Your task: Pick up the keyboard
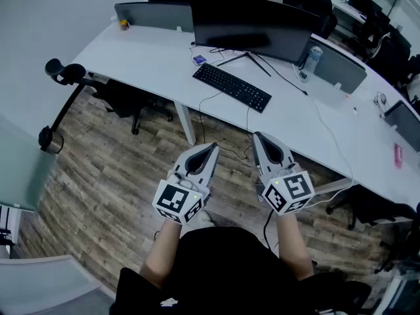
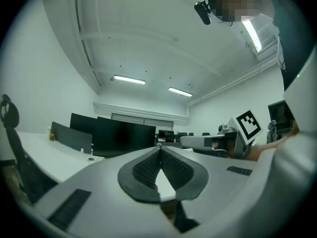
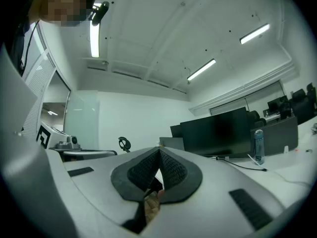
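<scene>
A black keyboard (image 1: 231,86) lies at an angle on the white desk (image 1: 157,64), in front of a large dark monitor (image 1: 254,25). Both grippers hang side by side well short of the desk, over the wooden floor, pointing level toward it. My left gripper (image 1: 212,146) is shut with nothing between its pads. My right gripper (image 1: 256,136) is shut and empty too. In the left gripper view the jaws (image 2: 159,150) meet at the tips, with the monitor (image 2: 124,138) behind. The right gripper view shows its jaws (image 3: 159,151) closed, the monitor (image 3: 218,134) beyond.
A water bottle (image 1: 310,63) stands right of the monitor, with cables trailing across the desk. A black office chair (image 1: 121,97) sits under the desk at the left. Grey dividers (image 1: 154,15) line the desk's far edge. A pink item (image 1: 398,155) lies at the far right.
</scene>
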Motion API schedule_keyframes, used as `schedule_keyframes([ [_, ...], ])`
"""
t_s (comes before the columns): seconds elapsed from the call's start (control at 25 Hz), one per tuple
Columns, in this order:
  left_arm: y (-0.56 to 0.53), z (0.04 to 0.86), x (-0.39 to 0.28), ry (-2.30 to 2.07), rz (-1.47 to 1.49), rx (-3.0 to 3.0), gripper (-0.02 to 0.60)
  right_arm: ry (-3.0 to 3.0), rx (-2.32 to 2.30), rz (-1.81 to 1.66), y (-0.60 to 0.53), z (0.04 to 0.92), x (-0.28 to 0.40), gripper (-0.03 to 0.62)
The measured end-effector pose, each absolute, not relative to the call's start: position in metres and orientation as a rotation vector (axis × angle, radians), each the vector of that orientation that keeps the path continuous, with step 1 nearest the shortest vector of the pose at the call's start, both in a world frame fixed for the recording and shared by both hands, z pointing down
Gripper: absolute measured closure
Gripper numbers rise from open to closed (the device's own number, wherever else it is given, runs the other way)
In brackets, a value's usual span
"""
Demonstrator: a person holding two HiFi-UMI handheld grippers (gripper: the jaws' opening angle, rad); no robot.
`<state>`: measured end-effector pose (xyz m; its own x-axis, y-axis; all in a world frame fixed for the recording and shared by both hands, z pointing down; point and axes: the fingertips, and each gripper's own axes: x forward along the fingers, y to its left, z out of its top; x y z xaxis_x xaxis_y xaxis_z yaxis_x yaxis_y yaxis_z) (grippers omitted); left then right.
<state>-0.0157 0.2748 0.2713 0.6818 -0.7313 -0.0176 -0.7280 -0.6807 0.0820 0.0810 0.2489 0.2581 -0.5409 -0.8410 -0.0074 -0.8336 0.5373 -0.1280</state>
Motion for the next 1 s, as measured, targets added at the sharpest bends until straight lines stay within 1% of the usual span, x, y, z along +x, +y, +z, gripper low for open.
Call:
schedule_keyframes([
  [0.16, 0.283, 0.267, -0.007, -1.248, -0.073, 2.813, 0.572, 2.695, -1.463, -0.177, 0.259, 0.258, 0.094, 0.591],
  [0.36, 0.291, 0.266, 0.001, -1.254, -0.064, 2.806, 0.572, 2.761, -1.413, -0.135, 0.273, 0.258, 0.091, 0.589],
  [0.8, 0.324, 0.276, 0.026, -1.254, -0.003, 2.814, 0.572, 2.790, -1.338, -0.142, 0.304, 0.267, 0.107, 0.589],
  [1.0, 0.336, 0.272, 0.033, -1.248, -0.036, 2.835, 0.572, 2.807, -1.308, -0.145, 0.311, 0.268, 0.111, 0.589],
])
